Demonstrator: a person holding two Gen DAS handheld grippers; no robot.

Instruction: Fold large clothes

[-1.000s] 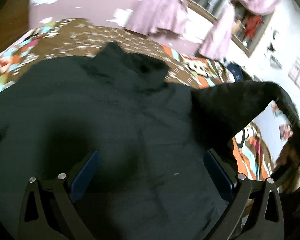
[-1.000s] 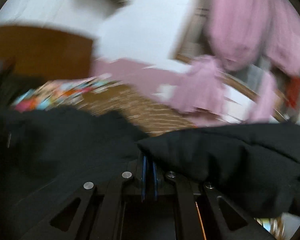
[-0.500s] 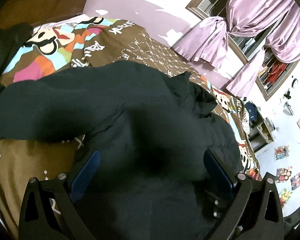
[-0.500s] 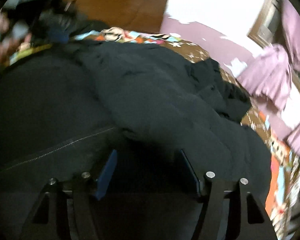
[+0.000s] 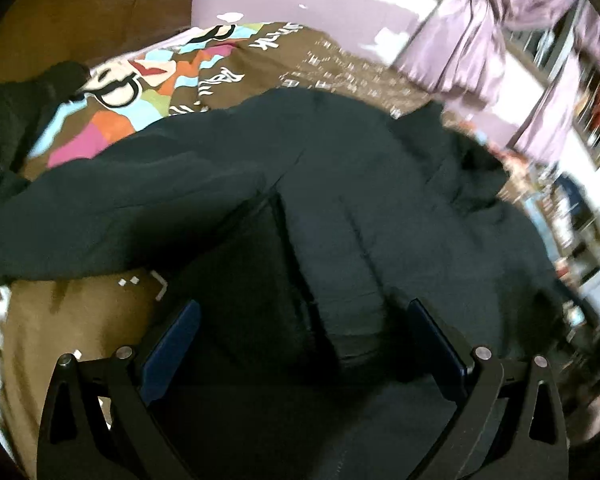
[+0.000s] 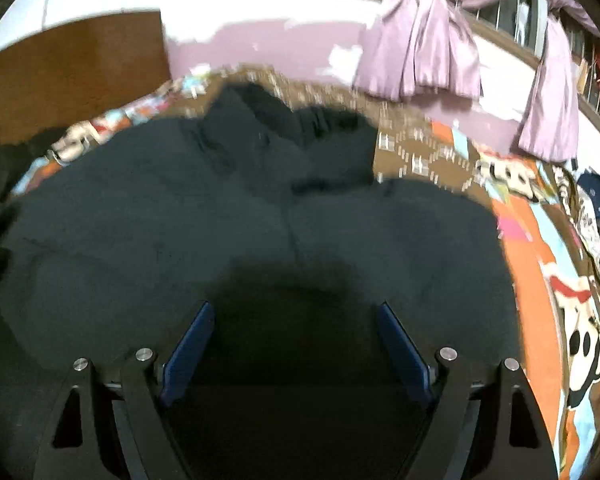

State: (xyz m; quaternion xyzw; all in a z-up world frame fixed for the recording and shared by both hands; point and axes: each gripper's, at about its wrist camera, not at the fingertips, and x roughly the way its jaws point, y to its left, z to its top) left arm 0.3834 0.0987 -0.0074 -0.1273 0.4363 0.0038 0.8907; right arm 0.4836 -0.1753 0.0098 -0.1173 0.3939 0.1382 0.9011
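The black jacket (image 5: 340, 208) runs off the bottom and left edges of both views, so its hem does not show. It hides much of the bedspread (image 6: 540, 240). The curtains (image 5: 460, 48) and shelves at the right are blurred.

- The left gripper (image 5: 300, 340) has black, triangular-cutout finger arms with dark blue flat pads (image 5: 171, 350) and round silver screws at the joints.
- The right gripper (image 6: 296, 344) matches it: black arms, blue pads (image 6: 188, 354), silver screws.

patterned bedspread (image 5: 148, 92), purple curtains (image 6: 420, 52), wooden headboard (image 6: 68, 80)
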